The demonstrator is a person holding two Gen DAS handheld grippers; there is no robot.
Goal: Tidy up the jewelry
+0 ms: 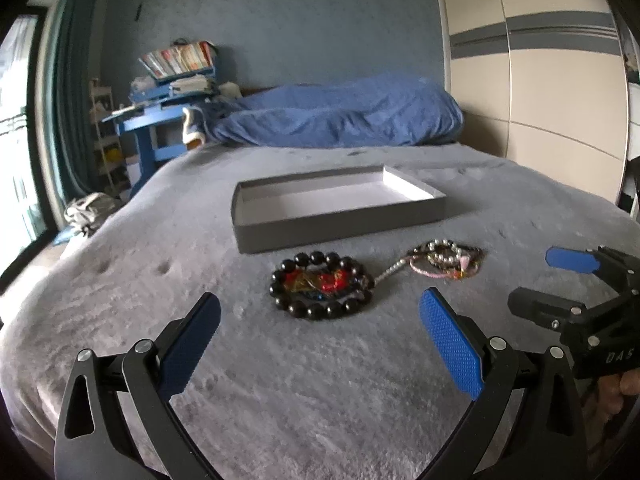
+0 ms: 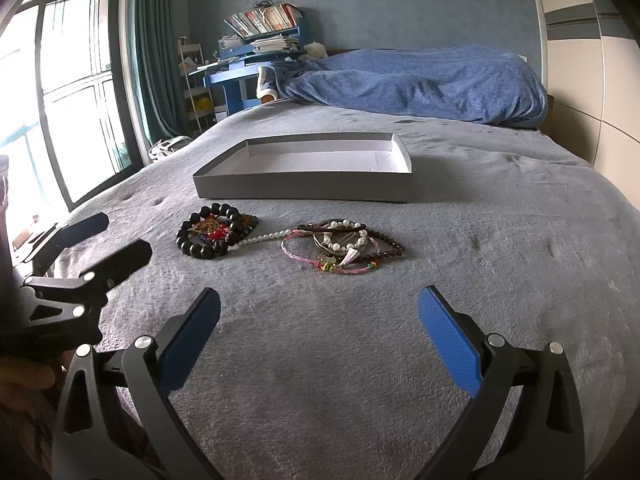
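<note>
A black bead bracelet [image 1: 320,285] with red and gold pieces inside it lies on the grey bed cover; it also shows in the right wrist view [image 2: 212,232]. Beside it lies a tangle of pearl, pink and dark bead bracelets [image 1: 446,263], also in the right wrist view [image 2: 344,246]. A shallow grey box [image 1: 336,222] with a white inside stands open and empty behind them [image 2: 304,188]. My left gripper [image 1: 320,320] is open and empty, just short of the black bracelet. My right gripper [image 2: 320,320] is open and empty, short of the tangle.
The grey bed cover [image 2: 480,260] spreads all around. A rumpled blue duvet [image 2: 420,84] lies at the far end. A blue desk with books [image 2: 256,52] and a window [image 2: 68,92] are at the left. A wardrobe [image 1: 560,80] is at the right.
</note>
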